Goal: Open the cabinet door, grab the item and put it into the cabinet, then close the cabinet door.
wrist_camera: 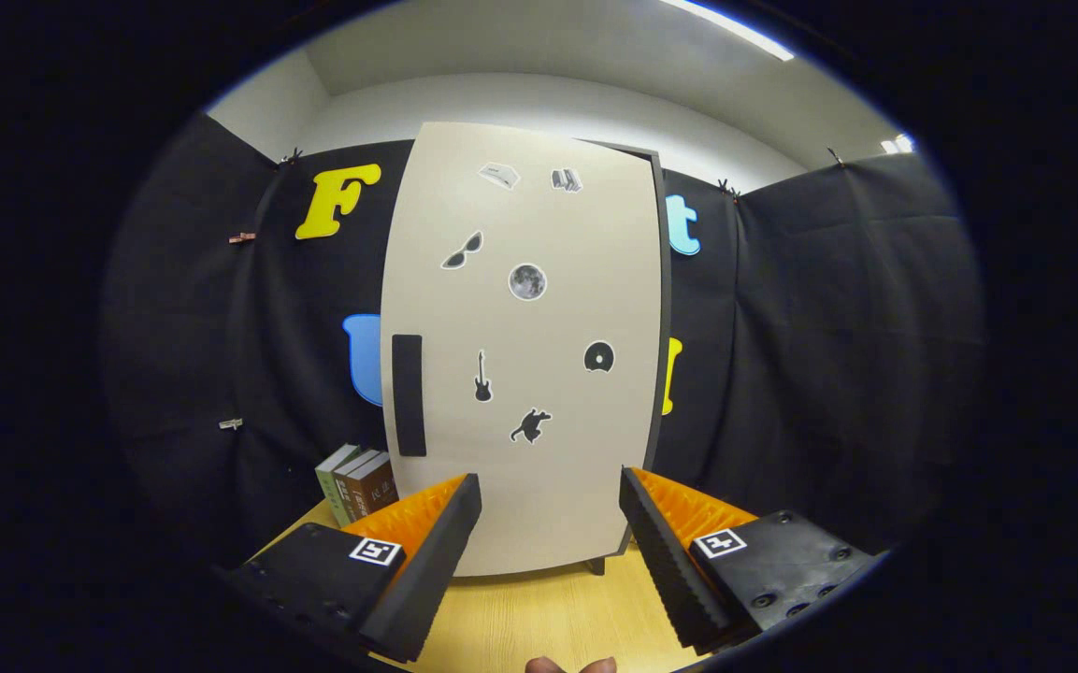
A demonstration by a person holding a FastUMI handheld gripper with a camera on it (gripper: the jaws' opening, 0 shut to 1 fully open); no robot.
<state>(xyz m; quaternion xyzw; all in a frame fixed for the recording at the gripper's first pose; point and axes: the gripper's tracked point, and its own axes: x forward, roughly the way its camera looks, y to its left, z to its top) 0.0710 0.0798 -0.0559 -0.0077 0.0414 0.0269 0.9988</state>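
Beige cabinet door [520, 355] beyond parted tongs [550, 509]

Gripper: the gripper [550, 505] sits at the bottom centre of the frame, fingers spread wide with nothing between them; black ridged pads [665, 561] face inward and orange backs face outward.
Cabinet: the cabinet [658, 318] stands just ahead of the fingers, centre of the frame, on the wooden tabletop [539, 617].
Cabinet door: the beige cabinet door [557, 486] is closed and carries small black stickers.
Handle: a black vertical handle [408, 394] lies along the door's left edge, middle left of the frame.
Books: three upright books [357, 484] stand just left of the cabinet, beyond the left finger.
Fingertips: a person's fingertips [571, 665] peek in at the bottom edge.
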